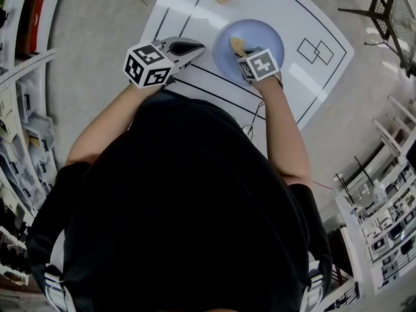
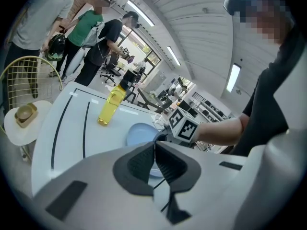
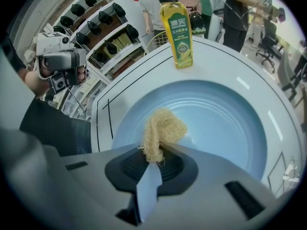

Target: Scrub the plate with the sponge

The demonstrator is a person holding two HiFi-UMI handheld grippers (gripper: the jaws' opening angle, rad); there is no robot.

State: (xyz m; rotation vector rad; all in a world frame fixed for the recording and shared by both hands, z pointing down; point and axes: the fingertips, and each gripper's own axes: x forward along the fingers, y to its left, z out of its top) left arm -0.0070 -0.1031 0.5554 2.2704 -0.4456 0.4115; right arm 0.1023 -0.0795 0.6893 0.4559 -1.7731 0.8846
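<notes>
The right tool [image 3: 154,153] grips the yellow sponge [image 3: 162,127] over the left half of the blue plate [image 3: 220,123] on the bench [image 1: 312,18], so pressing lightly in circles across the plate looks best, while the left tool [image 2: 154,147], jaws together and empty beside the plate, could steady its rim

Left tool [image 2: 154,150] closed, right tool [image 3: 156,152] clamped.

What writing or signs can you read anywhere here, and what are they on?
Yellow bottle: label with large characters, too blurred to read.
Cubes on the left gripper and right gripper: black-and-white square patterns, no words.
Nothing else legible.
</notes>
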